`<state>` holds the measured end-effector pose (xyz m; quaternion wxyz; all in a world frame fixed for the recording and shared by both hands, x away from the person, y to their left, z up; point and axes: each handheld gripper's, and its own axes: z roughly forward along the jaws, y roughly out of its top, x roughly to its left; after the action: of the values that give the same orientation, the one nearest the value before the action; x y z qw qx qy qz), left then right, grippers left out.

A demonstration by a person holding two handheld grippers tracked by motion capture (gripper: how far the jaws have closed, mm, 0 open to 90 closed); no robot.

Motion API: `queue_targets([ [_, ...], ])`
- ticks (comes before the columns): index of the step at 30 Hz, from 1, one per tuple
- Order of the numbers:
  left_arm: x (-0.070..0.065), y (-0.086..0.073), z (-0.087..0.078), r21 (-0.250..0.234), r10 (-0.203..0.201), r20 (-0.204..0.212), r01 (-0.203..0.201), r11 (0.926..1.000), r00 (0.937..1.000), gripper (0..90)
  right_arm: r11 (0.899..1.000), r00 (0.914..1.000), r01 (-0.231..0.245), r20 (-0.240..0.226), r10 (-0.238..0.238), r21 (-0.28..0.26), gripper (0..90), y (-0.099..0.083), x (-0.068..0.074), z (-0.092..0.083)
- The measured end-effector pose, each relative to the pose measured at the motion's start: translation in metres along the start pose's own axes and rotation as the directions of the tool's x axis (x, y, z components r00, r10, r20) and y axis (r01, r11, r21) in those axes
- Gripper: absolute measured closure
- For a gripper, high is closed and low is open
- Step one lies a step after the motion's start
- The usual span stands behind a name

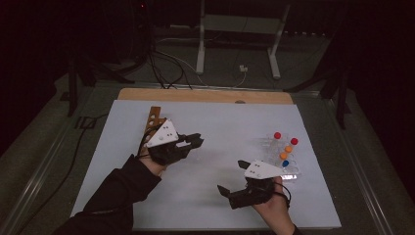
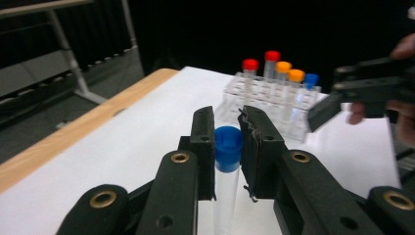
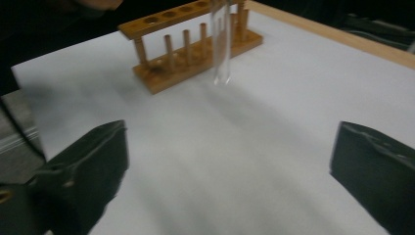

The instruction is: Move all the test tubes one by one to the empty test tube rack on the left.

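left gripper (image 2: 227, 147) is clamped on a blue-capped tube (image 2: 227, 164) just under the cap, so the clear body hangs straight down, off the white mat (image 1: 205, 196), near the wooden rack (image 3: 188, 46). prob headed for one of its holes (a guess). right gripper (image 3: 225, 161) is spread wide w/ nothing between the jaws, low over the mat by the clear rack (image 2: 274, 105) of capped tubes, out of the way.

A clear test tube (image 2: 226, 191) with a blue cap (image 2: 228, 148), upright and lifted off the white table, sits clamped just below the cap between the left gripper (image 2: 227, 142) jaws.
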<state>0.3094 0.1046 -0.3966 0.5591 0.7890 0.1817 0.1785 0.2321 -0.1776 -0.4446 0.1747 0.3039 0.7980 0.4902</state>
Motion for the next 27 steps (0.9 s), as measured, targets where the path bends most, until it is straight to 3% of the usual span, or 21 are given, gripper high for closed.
queue_targets([
  [10, 0.039, 0.011, -0.021, -0.028, -0.024, -0.117, 0.021, 0.9994, 0.9929, 77.9, 1.000, 0.9998, -0.021, -0.007, 0.021, -0.022, 0.0, 0.001, -0.004, -0.005],
  [20, 0.072, 0.015, -0.027, -0.010, -0.037, -0.211, 0.036, 0.9993, 0.9767, 77.9, 1.000, 1.0000, -0.007, -0.004, 0.007, -0.022, 0.0, 0.001, -0.004, -0.005],
  [22, 0.080, 0.013, -0.028, -0.009, -0.048, -0.238, 0.047, 0.9989, 0.9701, 77.9, 1.000, 1.0000, -0.008, -0.005, 0.007, -0.023, 0.0, 0.001, -0.005, -0.005],
  [23, 0.080, 0.013, -0.028, -0.009, -0.048, -0.238, 0.047, 0.9989, 0.9701, 77.9, 1.000, 1.0000, -0.008, -0.005, 0.007, -0.023, 0.0, 0.001, -0.005, -0.005],
  [27, 0.093, 0.012, -0.030, -0.006, -0.063, -0.271, 0.064, 0.9979, 0.9604, 77.9, 1.000, 0.9999, -0.008, -0.008, 0.008, -0.019, 0.0, 0.000, -0.005, -0.005],
])
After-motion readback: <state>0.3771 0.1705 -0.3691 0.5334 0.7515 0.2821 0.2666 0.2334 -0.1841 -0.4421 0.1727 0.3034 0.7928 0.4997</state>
